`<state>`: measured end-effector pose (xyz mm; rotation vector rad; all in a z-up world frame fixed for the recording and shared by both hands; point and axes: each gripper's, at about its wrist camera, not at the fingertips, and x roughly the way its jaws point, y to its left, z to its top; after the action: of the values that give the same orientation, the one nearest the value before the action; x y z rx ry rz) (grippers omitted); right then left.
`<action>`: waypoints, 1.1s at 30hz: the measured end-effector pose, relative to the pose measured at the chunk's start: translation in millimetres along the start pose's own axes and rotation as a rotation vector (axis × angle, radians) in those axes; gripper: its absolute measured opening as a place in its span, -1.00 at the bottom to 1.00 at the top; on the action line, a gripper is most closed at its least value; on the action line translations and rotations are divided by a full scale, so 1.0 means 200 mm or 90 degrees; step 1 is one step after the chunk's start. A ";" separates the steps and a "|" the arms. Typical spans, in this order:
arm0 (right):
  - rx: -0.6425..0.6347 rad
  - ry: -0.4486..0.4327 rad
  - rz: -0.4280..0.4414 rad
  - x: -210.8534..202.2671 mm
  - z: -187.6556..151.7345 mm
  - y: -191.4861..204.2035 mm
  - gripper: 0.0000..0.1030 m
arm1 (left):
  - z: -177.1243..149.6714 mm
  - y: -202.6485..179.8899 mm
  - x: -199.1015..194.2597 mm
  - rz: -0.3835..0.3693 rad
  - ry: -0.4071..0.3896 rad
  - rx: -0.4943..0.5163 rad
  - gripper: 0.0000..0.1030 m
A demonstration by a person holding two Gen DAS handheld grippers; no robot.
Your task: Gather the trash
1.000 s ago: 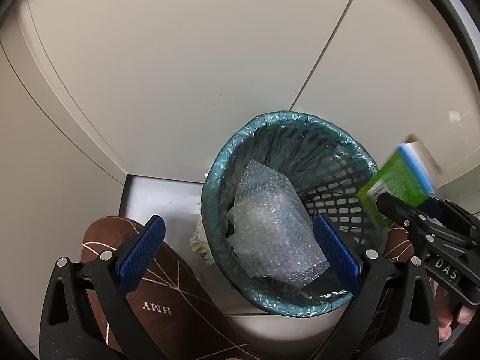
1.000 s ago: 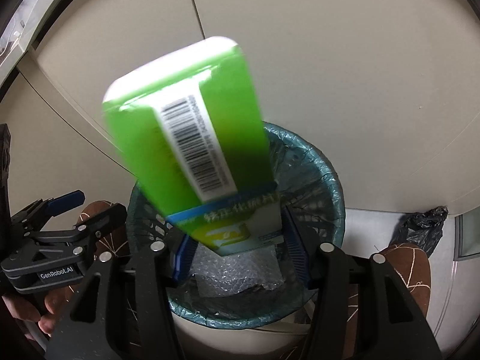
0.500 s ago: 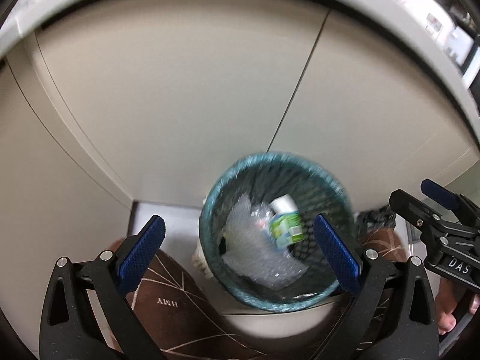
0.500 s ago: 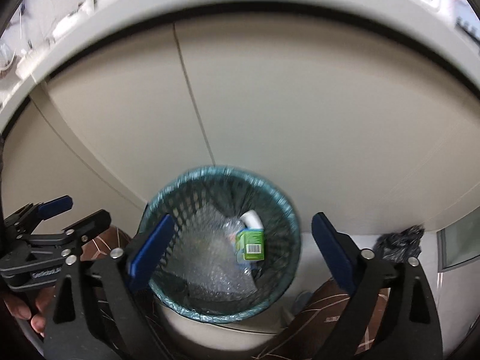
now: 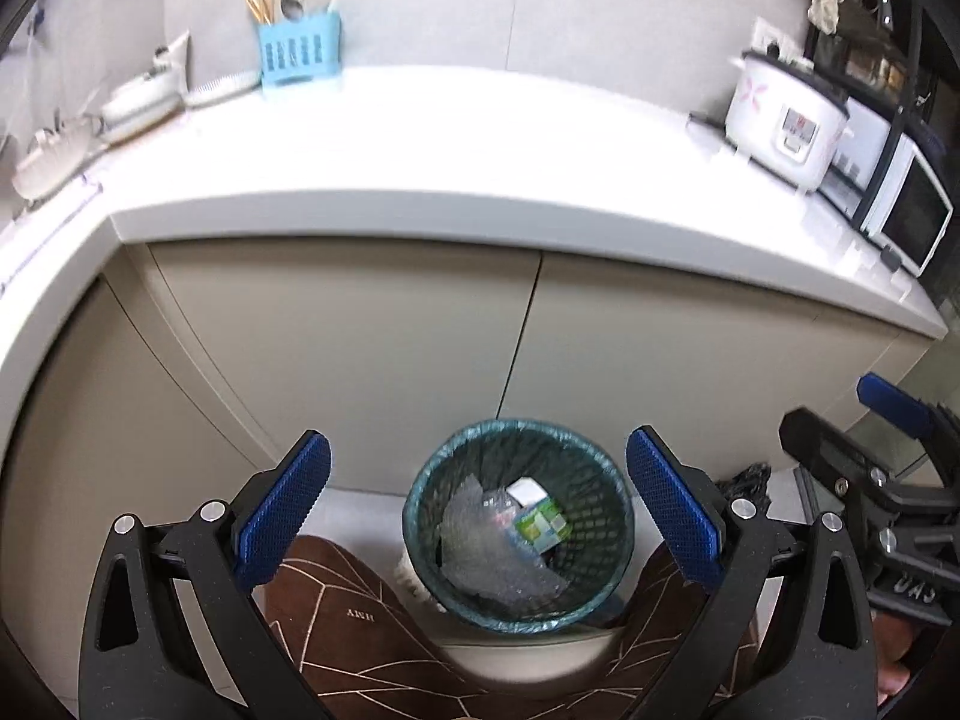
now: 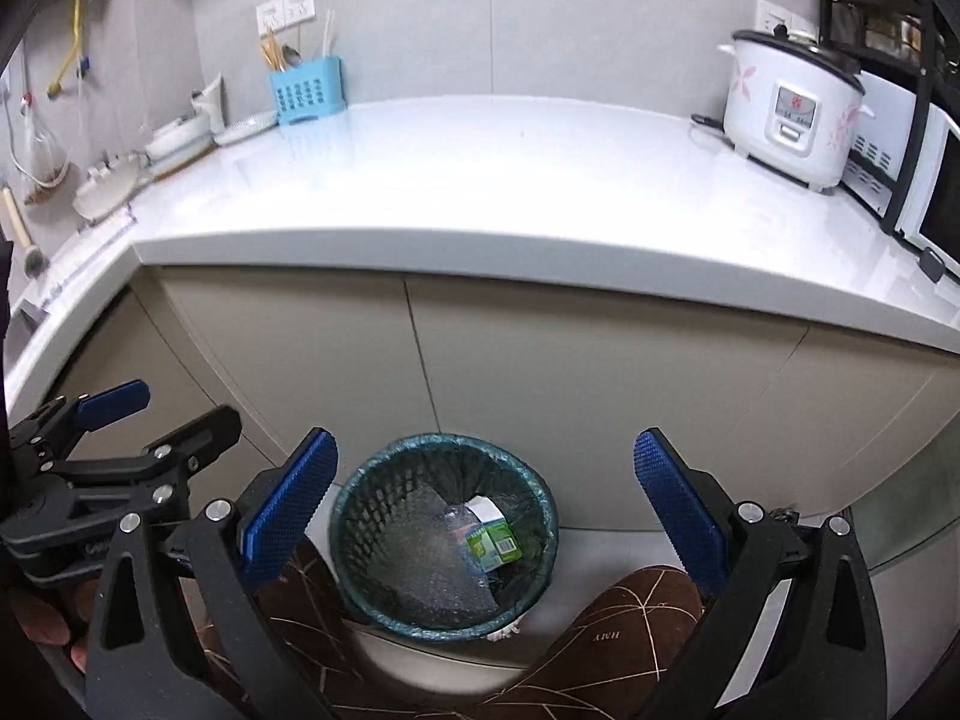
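A teal mesh trash bin (image 5: pixel 618 531) (image 6: pixel 354 540) stands on the floor against the cabinet doors. Inside lie a green carton (image 5: pixel 541 527) (image 6: pixel 495 545), bubble wrap (image 5: pixel 480 558) (image 6: pixel 420 558) and a clear plastic bottle. My left gripper (image 5: pixel 480 516) is open and empty, high above the bin. My right gripper (image 6: pixel 486 516) is open and empty, also above the bin. Each gripper shows at the edge of the other's view.
A white countertop (image 6: pixel 510 180) runs above beige cabinet doors (image 6: pixel 540 360). On it stand a rice cooker (image 6: pixel 786 114), a microwave (image 6: pixel 924 180), a blue utensil holder (image 6: pixel 306 93) and dishes (image 6: pixel 180 138). Brown slippers (image 5: pixel 342 618) (image 6: pixel 624 630) flank the bin. A black bag (image 5: pixel 747 480) lies on the floor.
My right gripper opened and the green carton dropped into the bin. Both grippers have since risen well above the bin, bringing the countertop into view.
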<state>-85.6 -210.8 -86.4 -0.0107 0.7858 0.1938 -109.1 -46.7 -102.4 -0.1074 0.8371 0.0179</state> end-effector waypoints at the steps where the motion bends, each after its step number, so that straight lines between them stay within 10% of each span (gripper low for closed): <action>1: 0.001 -0.008 0.001 -0.04 0.01 0.00 0.85 | 0.01 0.00 -0.04 -0.007 -0.003 -0.005 0.89; 33: 0.046 -0.018 -0.021 -0.30 0.05 -0.07 0.85 | 0.09 -0.04 -0.36 0.005 -0.034 0.024 0.89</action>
<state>-118.1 -233.7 -37.7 0.0472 0.7634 0.1333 -143.4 -50.7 -35.4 -0.0673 0.7839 0.0123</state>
